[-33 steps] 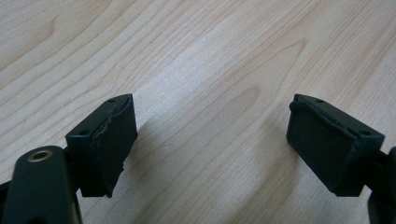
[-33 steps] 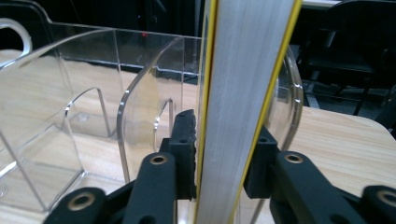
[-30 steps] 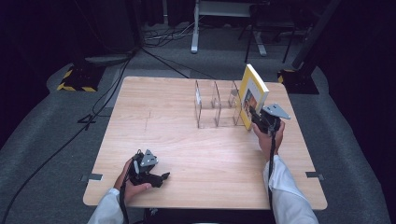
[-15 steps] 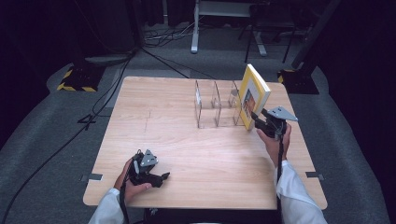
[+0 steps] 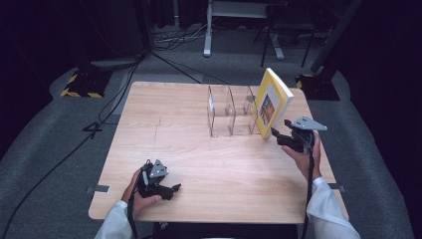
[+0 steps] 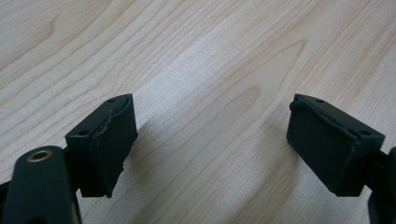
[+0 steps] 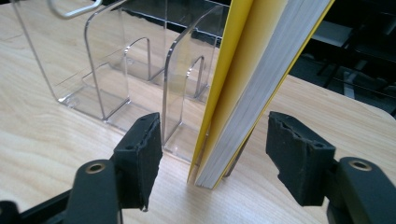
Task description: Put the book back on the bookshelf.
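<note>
**Yellow book left leaning at the clear rack, right jaws spread**

A yellow book [image 5: 272, 102] is seen standing on its lower edge on the wooden table [image 5: 199, 164], tilted, with its top leaning away from the clear acrylic rack [image 5: 230, 110]. Its foot is set at the rack's right end, just beside the last divider; whether it sits inside a slot cannot be told. In the right gripper view the book [image 7: 252, 88] rises between the 2 black pads, with a gap on either side, so neither pad presses on it. The clear dividers [image 7: 116, 70] are seen to the left of it.

The right gripper [image 5: 284, 137] is held just beside the book's lower front corner. Its jaws have just been opening and are now spread wide, the book between them but ungripped.

The left gripper [image 5: 166, 189] is rested on the table near the front edge, well apart from the rack. Its jaws are spread, with bare wood [image 6: 205, 84] between them and nothing pinched.
</note>
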A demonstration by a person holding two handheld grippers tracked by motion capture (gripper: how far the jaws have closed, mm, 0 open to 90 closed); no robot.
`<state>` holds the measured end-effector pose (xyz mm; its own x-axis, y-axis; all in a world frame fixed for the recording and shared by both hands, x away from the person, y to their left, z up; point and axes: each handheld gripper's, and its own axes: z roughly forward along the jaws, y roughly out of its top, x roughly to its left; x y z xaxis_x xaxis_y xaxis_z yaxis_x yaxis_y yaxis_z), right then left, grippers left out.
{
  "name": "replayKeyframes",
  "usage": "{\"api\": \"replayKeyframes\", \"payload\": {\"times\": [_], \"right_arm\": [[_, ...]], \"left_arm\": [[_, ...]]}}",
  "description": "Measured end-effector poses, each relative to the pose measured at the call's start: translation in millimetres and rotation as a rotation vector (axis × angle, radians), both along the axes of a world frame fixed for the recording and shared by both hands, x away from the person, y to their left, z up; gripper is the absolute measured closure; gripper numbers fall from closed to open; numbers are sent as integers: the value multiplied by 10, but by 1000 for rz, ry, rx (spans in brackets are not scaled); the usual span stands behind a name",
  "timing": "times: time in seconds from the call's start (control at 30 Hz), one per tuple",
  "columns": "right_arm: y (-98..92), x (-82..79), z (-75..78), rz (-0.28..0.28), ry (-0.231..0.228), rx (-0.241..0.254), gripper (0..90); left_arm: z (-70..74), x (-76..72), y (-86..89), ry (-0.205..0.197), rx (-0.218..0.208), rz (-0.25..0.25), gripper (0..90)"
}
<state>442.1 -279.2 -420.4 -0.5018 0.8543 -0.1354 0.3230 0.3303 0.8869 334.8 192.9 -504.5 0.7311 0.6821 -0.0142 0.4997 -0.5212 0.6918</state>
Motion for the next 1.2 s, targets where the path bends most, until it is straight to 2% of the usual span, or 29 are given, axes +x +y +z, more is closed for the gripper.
{"api": "replayKeyframes", "payload": {"times": [0.17,0.33,0.83,1.0,1.2], "right_arm": [[-28,-75,15,38,6,-19,337],[-68,-147,42,64,41,-50,328],[-215,-396,56,105,51,-87,299],[-264,-498,22,126,49,-117,300],[-337,-603,-27,136,57,-129,305]], "left_arm": [[0,0,0,0,0,0,167],[1,0,0,0,1,0,167],[0,0,0,0,1,0,167],[1,0,1,0,1,0,167],[0,1,0,0,0,0,167]]}}
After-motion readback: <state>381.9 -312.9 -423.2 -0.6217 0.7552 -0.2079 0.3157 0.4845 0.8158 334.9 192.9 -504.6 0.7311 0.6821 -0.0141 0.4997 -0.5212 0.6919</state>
